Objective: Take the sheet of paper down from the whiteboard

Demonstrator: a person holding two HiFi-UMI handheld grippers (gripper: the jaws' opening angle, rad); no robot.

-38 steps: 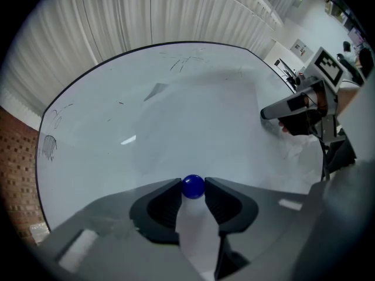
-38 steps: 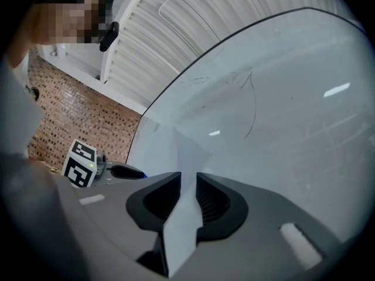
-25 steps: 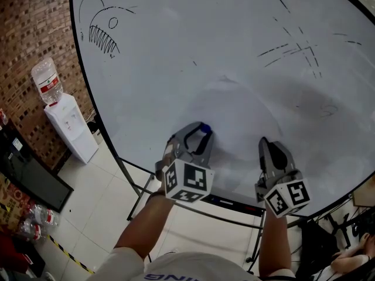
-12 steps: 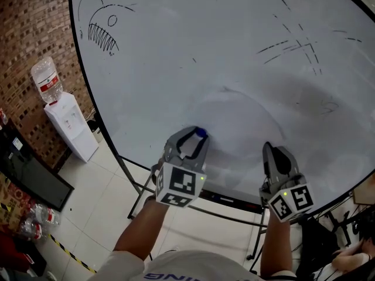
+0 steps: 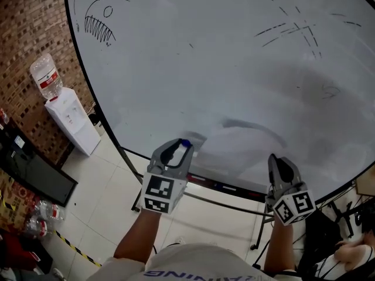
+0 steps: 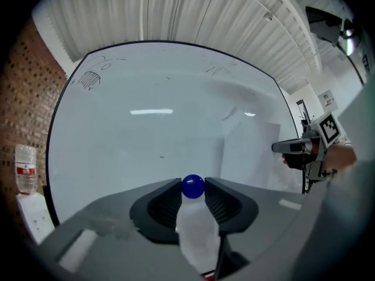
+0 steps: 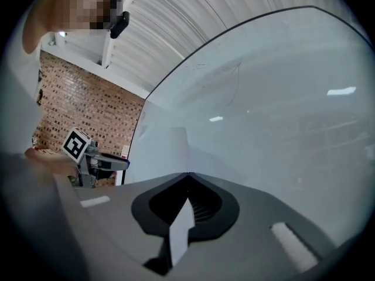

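The whiteboard (image 5: 205, 57) fills the head view. A white sheet of paper (image 5: 249, 148) hangs loose in front of its lower part, stretched between my two grippers. My left gripper (image 5: 183, 144) is shut on a round blue magnet (image 6: 193, 187), and a white corner of the sheet (image 6: 196, 239) lies between the jaws under it. My right gripper (image 5: 274, 158) is shut on the sheet's other edge, which shows as a strip (image 7: 180, 230) between its closed jaws. Both grippers point level at the board near its bottom rim.
A water dispenser (image 5: 70, 119) with a bottle (image 5: 45, 78) stands by the brick wall (image 5: 23, 34) at the left. Below it sits a black cabinet (image 5: 35, 171). The board's tray (image 5: 222, 187) and stand legs are under my grippers. Marker sketches (image 5: 96, 22) remain on the board.
Both grippers have come down toward the board's bottom rim, and the sheet has come down with them. The left gripper has also shifted left and rolled.
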